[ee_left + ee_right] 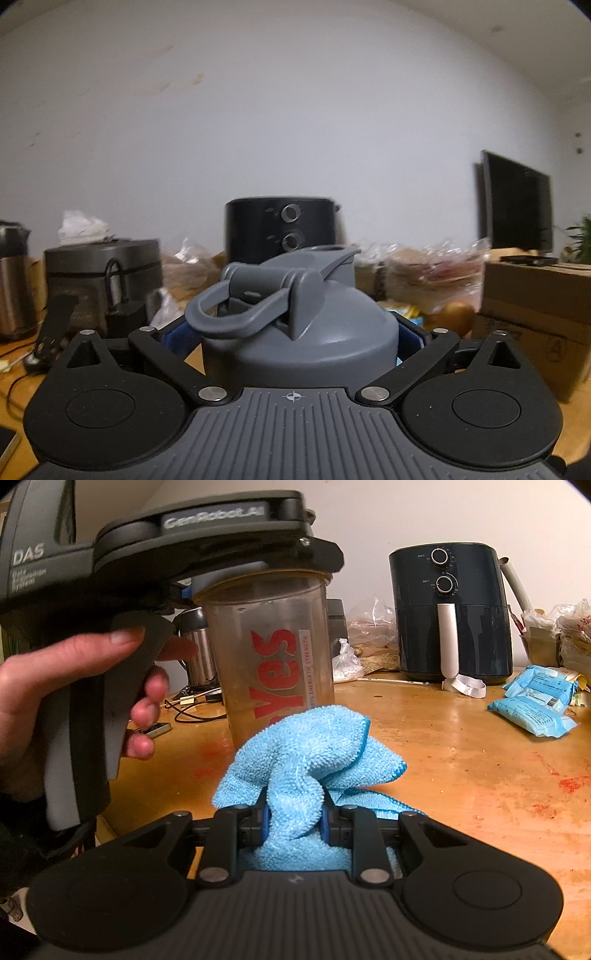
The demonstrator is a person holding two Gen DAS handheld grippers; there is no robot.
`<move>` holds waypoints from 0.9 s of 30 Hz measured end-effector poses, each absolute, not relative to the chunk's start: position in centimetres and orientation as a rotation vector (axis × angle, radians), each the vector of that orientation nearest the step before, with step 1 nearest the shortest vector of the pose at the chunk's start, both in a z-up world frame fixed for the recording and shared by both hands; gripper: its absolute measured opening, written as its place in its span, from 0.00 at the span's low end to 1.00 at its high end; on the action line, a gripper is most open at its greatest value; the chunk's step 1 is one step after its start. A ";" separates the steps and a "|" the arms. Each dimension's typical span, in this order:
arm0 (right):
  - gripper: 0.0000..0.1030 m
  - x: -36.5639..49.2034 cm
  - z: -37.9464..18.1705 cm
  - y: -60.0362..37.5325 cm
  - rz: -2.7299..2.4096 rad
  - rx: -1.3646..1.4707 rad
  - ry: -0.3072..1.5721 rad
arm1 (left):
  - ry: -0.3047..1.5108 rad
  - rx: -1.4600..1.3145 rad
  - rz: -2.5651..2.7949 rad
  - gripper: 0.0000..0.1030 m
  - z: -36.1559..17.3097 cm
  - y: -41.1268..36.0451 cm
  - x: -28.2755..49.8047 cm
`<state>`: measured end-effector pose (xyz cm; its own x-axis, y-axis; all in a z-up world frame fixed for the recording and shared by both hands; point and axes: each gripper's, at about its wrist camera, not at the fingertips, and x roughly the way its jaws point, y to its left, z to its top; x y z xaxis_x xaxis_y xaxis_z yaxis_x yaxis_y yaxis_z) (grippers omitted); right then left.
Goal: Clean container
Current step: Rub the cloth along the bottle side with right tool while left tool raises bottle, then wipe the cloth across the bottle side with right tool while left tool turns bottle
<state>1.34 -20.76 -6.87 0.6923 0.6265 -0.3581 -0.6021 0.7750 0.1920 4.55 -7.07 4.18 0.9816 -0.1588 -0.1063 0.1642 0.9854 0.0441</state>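
A clear shaker cup (273,657) with red lettering stands upright and is held from above by its grey flip lid (306,332). My left gripper (291,338) is shut on that lid, blue pads on either side. In the right wrist view a person's hand (74,672) holds this gripper's handle at the upper left. My right gripper (293,819) is shut on a bunched light blue microfibre cloth (306,746). The cloth rises in front of the cup's lower part and hides its base, so I cannot tell whether they touch.
A worn wooden table (461,768) with red stains lies below. A dark air fryer (450,616) stands at the back, blue packets (532,709) to the right, a steel kettle (199,653) and cables behind the cup. A cardboard box (532,314) and monitor (517,206) are beyond.
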 end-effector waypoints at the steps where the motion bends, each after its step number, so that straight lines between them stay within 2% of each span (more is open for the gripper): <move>1: 0.19 1.3 -6.9 -20.8 0.687 0.061 0.422 | 0.113 0.051 -0.141 1.00 4.2 -7.3 4.6; 27: 0.19 1.1 -6.9 -20.7 0.685 0.064 0.419 | 0.100 0.035 0.245 1.00 5.0 -12.3 3.7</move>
<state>1.10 -20.67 -6.92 0.6945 0.6259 -0.3549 -0.6007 0.7759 0.1930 3.74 -12.26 5.05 0.9653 0.2434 -0.0946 -0.2400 0.9697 0.0463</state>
